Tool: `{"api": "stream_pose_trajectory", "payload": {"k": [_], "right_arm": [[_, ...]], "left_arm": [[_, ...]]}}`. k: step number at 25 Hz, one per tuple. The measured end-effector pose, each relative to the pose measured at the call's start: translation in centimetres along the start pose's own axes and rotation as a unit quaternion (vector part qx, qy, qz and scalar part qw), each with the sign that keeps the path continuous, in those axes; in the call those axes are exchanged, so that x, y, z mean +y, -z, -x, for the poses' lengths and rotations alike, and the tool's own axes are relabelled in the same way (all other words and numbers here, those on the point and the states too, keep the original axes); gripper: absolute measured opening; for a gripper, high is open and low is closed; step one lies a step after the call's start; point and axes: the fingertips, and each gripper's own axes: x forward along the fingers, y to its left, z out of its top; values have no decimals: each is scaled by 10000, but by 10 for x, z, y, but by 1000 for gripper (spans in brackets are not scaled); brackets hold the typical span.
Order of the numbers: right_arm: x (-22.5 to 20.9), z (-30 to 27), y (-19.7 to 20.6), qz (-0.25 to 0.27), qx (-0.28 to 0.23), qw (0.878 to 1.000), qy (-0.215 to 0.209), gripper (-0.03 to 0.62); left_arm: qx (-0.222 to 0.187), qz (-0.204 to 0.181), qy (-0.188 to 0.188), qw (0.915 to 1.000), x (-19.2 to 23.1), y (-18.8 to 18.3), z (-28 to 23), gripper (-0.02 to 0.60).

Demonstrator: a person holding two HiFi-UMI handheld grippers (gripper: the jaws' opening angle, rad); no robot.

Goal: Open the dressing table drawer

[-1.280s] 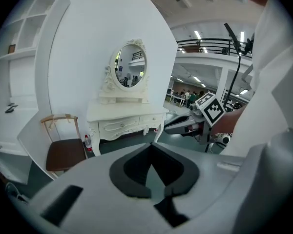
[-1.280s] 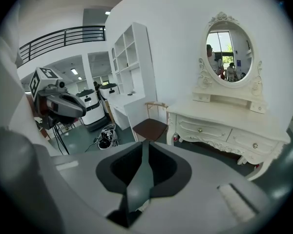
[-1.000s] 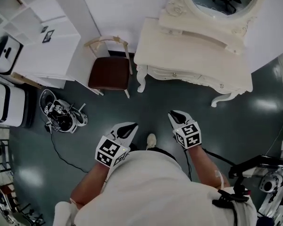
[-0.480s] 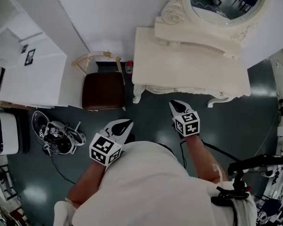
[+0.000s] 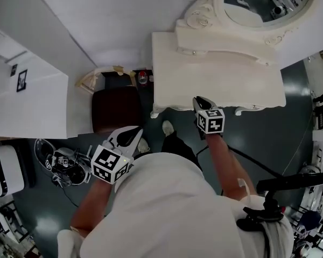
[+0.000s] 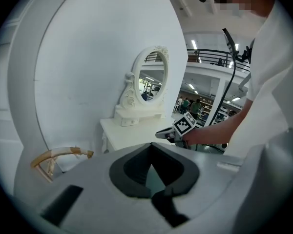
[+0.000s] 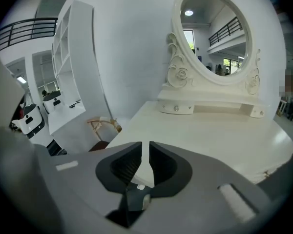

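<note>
Right tool (image 5: 201, 100), empty jaws just opening, hangs over dressing table (image 5: 220, 63) front edge

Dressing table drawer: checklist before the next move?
1. Right gripper at the dressing table front edge: ok.
2. Right jaws slightly apart, have just been opening, nothing between them: ok.
3. Drawer handle located: cannot tell; no view shows it, and the front sits under the tabletop in the head view.
4. Left gripper away from the table, jaws together, empty: ok.
5. Chair stands beside the table, likely out of the drawer's path: ok.
</note>
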Motion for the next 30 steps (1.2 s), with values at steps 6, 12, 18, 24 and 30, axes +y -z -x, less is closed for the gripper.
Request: {"api": "stream_pose_trajectory", "payload": {"k": [6, 12, 18, 24, 30], "right_arm": [[-55, -70, -35, -239, 59, 9997, 12, 64], [-102, -130, -74, -410, 14, 9992, -25, 84], [-133, -176, -96, -665, 68, 9977, -82, 114], [-146, -207, -106, -773, 143, 9969, -75, 144], [-150, -225, -111, -777, 215, 9967, -111, 153]], "left_arm": [[-63, 295, -315, 9990, 28, -31, -37, 2], [17, 329, -666, 9972, 52, -63, -69, 2], [14, 437, -1010, 9939, 68, -84, -88, 2], [90, 565, -1260, 9904, 81, -88, -97, 2], [103, 659, -1397, 9879, 95, -92, -104, 2]]}}
